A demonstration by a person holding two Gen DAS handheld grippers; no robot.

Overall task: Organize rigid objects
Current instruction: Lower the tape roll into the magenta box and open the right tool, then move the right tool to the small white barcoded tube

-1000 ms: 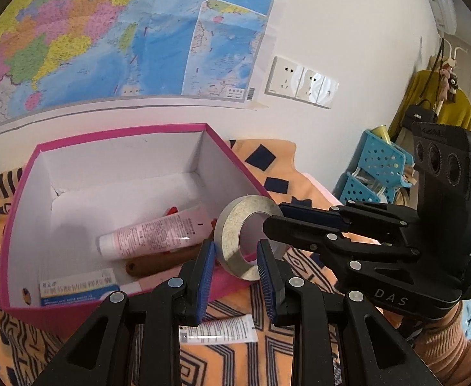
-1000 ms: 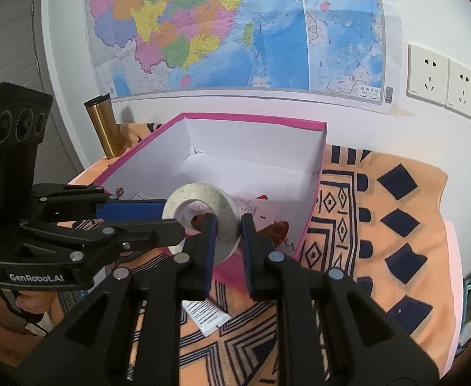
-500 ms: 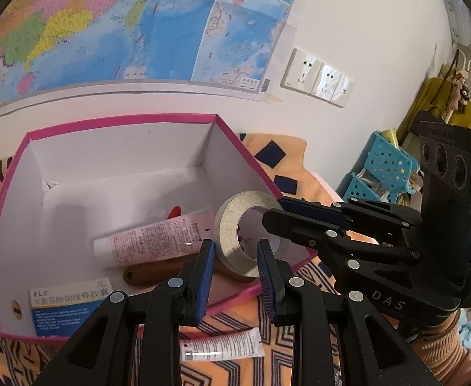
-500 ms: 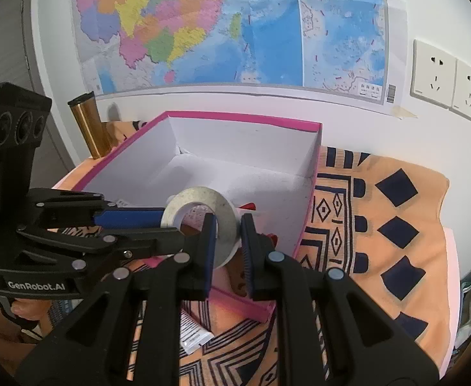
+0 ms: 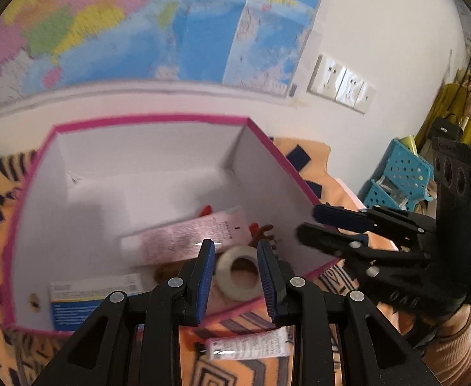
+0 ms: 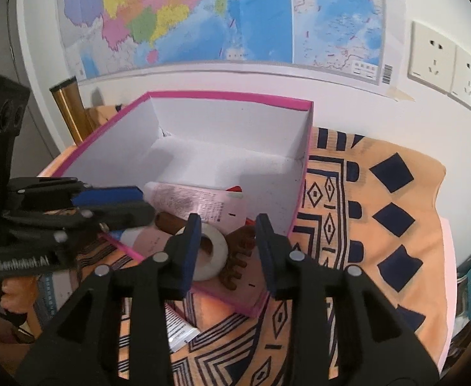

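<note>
A white tape roll (image 5: 238,272) lies flat in the near right corner of the pink box (image 5: 145,119); it also shows in the right wrist view (image 6: 212,254). With it in the box (image 6: 229,98) are a pink tube (image 5: 184,237), a brown comb (image 6: 238,257) and a blue-and-white carton (image 5: 90,299). My left gripper (image 5: 237,283) is open above the roll, not touching it. My right gripper (image 6: 228,252) is open over the same corner and empty. A small white tube (image 5: 248,347) lies on the cloth in front of the box.
The box stands on an orange patterned cloth (image 6: 364,212) against a white wall with a map (image 6: 222,13) and sockets (image 6: 434,58). A gold flask (image 6: 71,109) stands left of the box. Blue baskets (image 5: 399,177) stand at the right.
Both grippers held the tape roll above the box's near edge. Both have opened, and the roll now lies flat inside the box.
</note>
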